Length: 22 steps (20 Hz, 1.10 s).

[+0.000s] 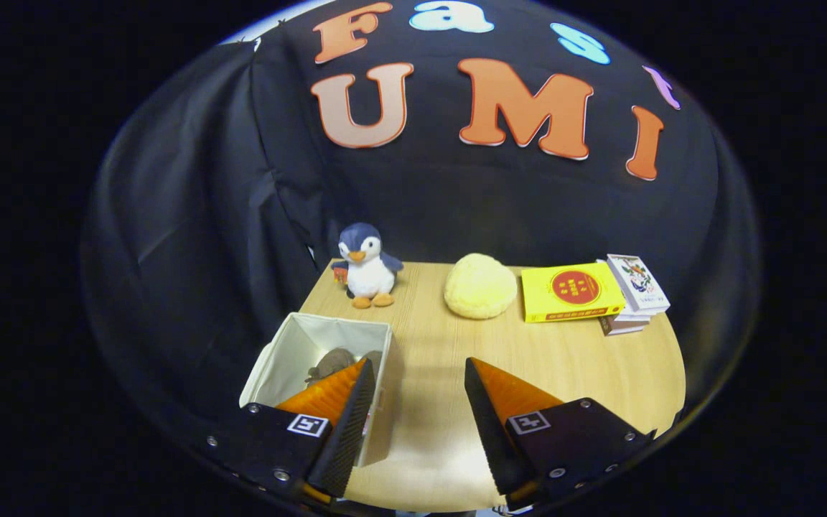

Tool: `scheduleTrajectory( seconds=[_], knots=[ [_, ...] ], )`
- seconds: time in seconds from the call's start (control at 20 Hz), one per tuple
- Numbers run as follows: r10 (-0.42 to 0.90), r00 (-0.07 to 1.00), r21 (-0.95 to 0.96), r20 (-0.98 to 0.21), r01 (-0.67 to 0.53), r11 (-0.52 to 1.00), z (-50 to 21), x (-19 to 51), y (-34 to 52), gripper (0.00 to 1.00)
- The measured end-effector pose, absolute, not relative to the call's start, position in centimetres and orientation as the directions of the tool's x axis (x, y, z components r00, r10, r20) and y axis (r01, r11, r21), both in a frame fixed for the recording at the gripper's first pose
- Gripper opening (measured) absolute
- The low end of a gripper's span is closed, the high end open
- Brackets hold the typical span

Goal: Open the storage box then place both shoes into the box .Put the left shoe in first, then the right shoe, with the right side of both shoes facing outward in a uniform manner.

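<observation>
We see the gripper (417, 373) released, jaws wide apart over bare table (586, 359). The box (291, 352) sits open at the left finger (342, 402), a dark shoe (331, 362) inside. Penguin (367, 266), bun (480, 286), books (593, 291) stand beyond.

The scene is seen from a fisheye camera carried on the gripper (417, 373), raised above the near edge of the wooden table (578, 359) and tilted slightly downward. The view is directed forward along the two fingers, which are held apart with nothing between them. The whole tabletop is taken in, as far as the black cloth wall (191, 215) closely behind it
</observation>
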<state>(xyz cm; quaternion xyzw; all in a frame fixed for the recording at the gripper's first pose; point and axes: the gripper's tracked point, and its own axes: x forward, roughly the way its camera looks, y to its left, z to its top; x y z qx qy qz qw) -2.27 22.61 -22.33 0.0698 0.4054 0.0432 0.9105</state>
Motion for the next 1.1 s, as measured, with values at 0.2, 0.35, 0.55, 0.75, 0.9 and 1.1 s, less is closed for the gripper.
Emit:
scheduleTrajectory(
  seconds=[0.2, 0.35, 0.55, 0.75, 0.9, 1.1],
  knots=[
    [0.123, 0.747, 0.162, -0.653, -0.021, 0.987, -19.9, -2.7, 15.6, 0.86],
    [0.1, 0.814, 0.159, -0.573, -0.01, 0.987, -17.5, -3.0, 10.6, 0.93],
    [0.042, 0.9, 0.134, -0.434, 0.018, 0.991, -13.4, -3.2, 3.3, 0.94],
    [0.017, 0.953, 0.157, -0.303, 0.032, 0.987, -10.3, -4.3, -2.4, 0.94],
    [-0.02, 0.974, 0.142, -0.225, 0.053, 0.989, -8.9, -5.1, -6.7, 0.96],
    [-0.045, 0.983, 0.103, -0.176, 0.064, 0.993, -7.7, -6.6, -9.7, 0.97]
  ],
)
